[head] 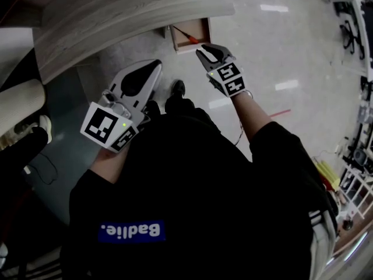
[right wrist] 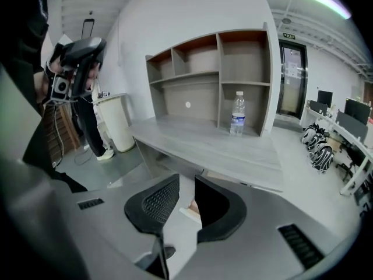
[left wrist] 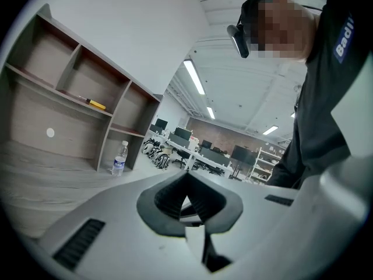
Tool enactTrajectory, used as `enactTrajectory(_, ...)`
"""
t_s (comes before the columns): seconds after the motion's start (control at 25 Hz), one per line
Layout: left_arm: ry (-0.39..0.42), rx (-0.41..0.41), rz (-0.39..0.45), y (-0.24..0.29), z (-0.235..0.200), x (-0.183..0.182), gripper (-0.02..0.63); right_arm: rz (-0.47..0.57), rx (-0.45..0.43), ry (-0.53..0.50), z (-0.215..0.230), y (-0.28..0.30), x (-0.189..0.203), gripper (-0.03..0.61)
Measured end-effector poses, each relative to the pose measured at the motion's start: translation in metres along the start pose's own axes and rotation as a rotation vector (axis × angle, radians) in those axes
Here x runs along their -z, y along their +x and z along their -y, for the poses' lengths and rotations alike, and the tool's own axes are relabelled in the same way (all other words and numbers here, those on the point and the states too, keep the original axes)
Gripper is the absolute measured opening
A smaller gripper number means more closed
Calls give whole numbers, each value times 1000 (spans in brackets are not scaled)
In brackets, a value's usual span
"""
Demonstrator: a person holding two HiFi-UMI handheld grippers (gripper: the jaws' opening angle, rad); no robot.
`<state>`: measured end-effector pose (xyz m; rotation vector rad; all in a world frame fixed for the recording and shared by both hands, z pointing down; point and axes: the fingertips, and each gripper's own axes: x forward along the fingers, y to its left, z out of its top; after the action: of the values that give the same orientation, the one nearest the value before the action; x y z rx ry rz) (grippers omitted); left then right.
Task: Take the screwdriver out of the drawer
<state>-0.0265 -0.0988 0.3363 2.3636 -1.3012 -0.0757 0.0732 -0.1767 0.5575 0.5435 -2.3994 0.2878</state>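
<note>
Under the curved desk (head: 116, 16) a small wooden drawer (head: 198, 42) stands pulled out, with the screwdriver (head: 187, 38), red-handled, lying in it. My right gripper (head: 204, 52) hovers just in front of the drawer's front edge and points down toward it. Its jaws stand apart in the right gripper view (right wrist: 186, 181) with nothing between them; a bit of the drawer's wood shows through the gap. My left gripper (head: 152, 69) hangs lower left, away from the drawer. In the left gripper view (left wrist: 186, 177) its tips meet, and it holds nothing.
A shelf unit (right wrist: 245, 69) on the desk holds a water bottle (right wrist: 237, 114). A yellow object (left wrist: 96, 104) lies on one shelf. Another person (head: 23, 139) stands at the left by a white bin (right wrist: 113, 121). Glossy floor (head: 280, 51) lies right of the drawer.
</note>
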Motion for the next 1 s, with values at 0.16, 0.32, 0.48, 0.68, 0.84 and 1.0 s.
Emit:
enactTrajectory(0.16,-5,-20,-9,-2,-3,5,2,-79,9,-2,8,20,31,107)
enactTrajectory(0.32,-17,-41,-18,-3,-5,11,2,-124,11,-2,17,40,51,112)
enactTrajectory(0.48,-23,-66,-18,-4,-8,14,2,-164,5,3,24,57,69,126)
enactTrajectory(0.68,-28,-84,-15,1,-14,19,2,-226,-6,-8,34,84,93,144)
enactTrajectory(0.84,-30,-94,-2,7,-14,18,2,-267,-9,-24,41,103,105,147)
enactTrajectory(1.0,-41,-99,-8,10,-17,25,2,-304,-8,-38,48,123,117,149)
